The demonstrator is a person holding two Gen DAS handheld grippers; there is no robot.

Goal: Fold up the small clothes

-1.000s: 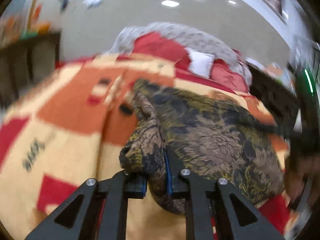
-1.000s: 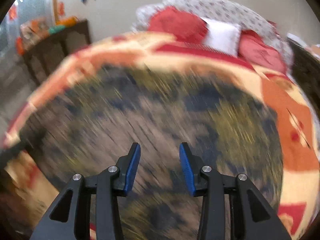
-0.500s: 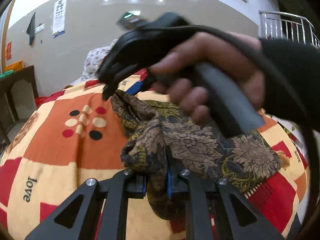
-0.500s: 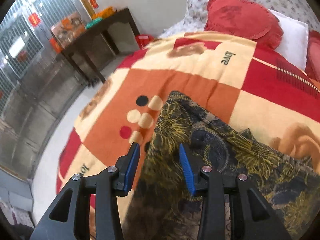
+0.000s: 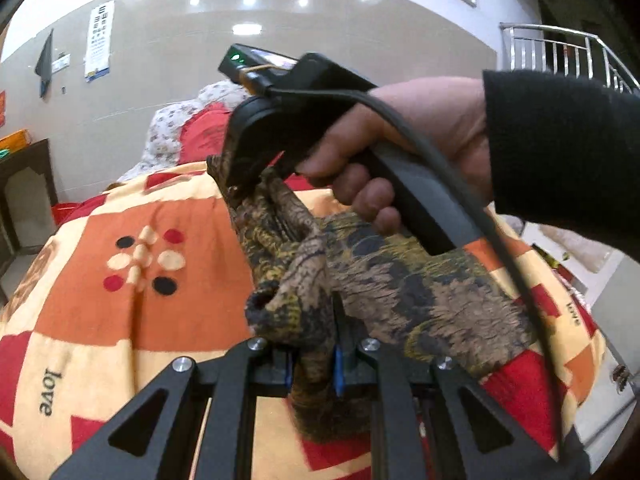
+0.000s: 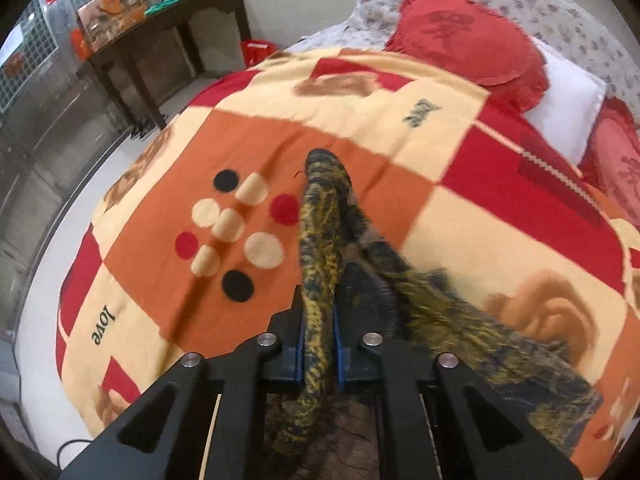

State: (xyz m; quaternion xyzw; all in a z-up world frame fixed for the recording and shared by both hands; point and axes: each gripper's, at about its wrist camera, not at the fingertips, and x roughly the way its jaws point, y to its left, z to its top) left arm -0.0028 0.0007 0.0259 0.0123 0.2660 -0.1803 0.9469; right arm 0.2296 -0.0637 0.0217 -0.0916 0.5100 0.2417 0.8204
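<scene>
A small brown, black and yellow floral garment (image 5: 420,292) lies partly on the patchwork blanket (image 5: 120,292) of the bed. My left gripper (image 5: 312,364) is shut on one bunched corner of it. My right gripper (image 6: 317,352) is shut on another bunched edge of the garment (image 6: 324,240), which trails off to the right. In the left wrist view the right gripper (image 5: 240,188) is held by a hand and pinches the cloth's far corner, lifted above the blanket.
Red cushions (image 6: 460,36) and a white pillow (image 6: 568,96) lie at the head of the bed. A dark wooden side table (image 6: 160,28) with boxes stands at the left. Floor lies beyond the bed's left edge.
My right gripper was open over the garment; now it is shut on a bunched edge and has lifted it. My left gripper has kept its hold.
</scene>
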